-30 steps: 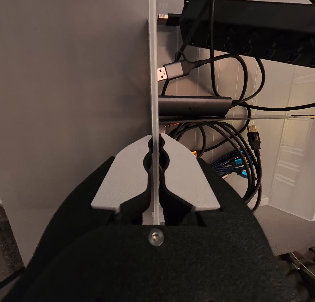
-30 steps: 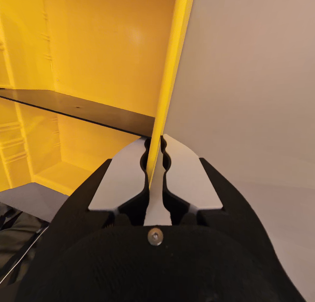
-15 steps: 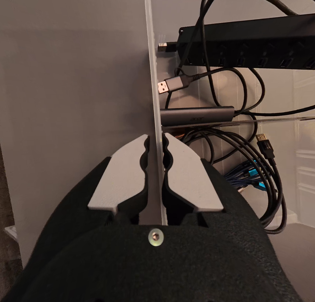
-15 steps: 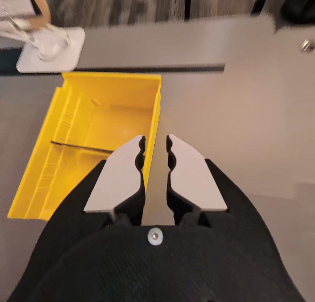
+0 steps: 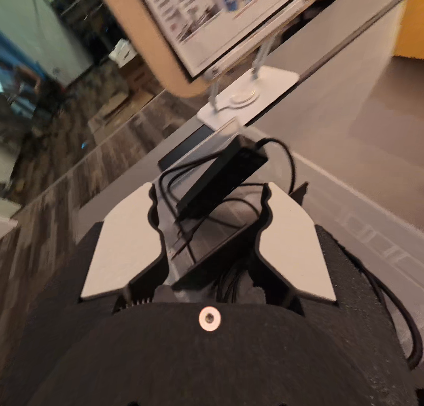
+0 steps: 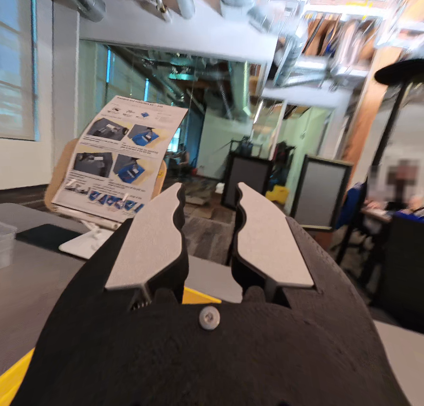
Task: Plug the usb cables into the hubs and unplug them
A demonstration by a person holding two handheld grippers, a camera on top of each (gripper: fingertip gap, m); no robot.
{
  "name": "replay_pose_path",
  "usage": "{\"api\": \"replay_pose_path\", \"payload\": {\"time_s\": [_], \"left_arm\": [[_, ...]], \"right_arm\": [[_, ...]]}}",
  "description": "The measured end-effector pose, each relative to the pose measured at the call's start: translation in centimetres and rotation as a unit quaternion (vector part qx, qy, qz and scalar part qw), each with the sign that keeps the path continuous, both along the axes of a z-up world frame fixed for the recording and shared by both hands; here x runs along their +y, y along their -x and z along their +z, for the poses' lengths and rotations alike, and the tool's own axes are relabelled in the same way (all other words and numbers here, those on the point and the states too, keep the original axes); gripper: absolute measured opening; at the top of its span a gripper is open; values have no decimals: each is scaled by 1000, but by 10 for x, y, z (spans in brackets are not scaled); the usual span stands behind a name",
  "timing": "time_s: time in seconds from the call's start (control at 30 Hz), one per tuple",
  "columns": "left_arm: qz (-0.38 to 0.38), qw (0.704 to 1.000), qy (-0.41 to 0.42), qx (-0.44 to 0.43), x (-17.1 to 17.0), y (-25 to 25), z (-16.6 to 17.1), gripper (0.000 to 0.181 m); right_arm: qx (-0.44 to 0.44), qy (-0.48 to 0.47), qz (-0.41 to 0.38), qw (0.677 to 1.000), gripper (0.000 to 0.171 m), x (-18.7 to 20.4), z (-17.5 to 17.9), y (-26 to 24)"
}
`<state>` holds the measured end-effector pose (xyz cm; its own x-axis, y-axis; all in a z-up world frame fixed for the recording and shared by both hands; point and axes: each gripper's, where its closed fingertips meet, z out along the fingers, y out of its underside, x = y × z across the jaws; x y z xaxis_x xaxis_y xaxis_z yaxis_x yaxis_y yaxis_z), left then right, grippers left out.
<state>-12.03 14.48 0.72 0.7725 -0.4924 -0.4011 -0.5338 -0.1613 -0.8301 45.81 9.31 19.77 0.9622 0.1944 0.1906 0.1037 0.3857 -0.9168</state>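
Observation:
In the blurred left wrist view my left gripper is open and empty, raised above the clear bin. A long black USB hub lies tilted in the bin and shows between my fingers. Black cables loop around it, and one cable hangs over the bin's right side. No plug is clear enough to make out. In the right wrist view my right gripper is open and empty, pointed out into the room. Only an edge of the yellow bin shows under it.
An instruction sheet on a white stand stands at the table's far edge; it also shows in the left wrist view. A black mat lies beside it. The yellow bin is at the right. A person sits far right. Across from one pair of fingers to the other is roughly 60 cm.
Both grippers have let go of the bin walls they were clamped on, opened and pulled up and away. The right view has swung from the yellow bin up to the room.

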Motion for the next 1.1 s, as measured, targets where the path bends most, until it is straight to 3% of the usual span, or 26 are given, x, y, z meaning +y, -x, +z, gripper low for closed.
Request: {"api": "replay_pose_path", "payload": {"time_s": [0.1,0.23,0.43,0.8,0.97,1.1], "left_arm": [[-57,997,1,59,12,-18,-9,84],[-104,984,45,136,32,-22,-17,64],[-182,952,128,209,49,-32,-3,41],[-272,877,216,331,55,-52,-59,49],[-297,840,282,356,51,-49,-84,36],[-298,841,281,353,53,-49,-81,32]], "right_arm": [[-17,-31,4,999,41,-7,10,19],[-23,-22,62,998,42,-6,7,42],[-52,-7,40,998,42,4,-2,41],[-92,32,52,994,42,19,-21,59],[-130,47,51,989,42,27,-32,68],[-134,42,64,988,42,27,-32,75]]}}
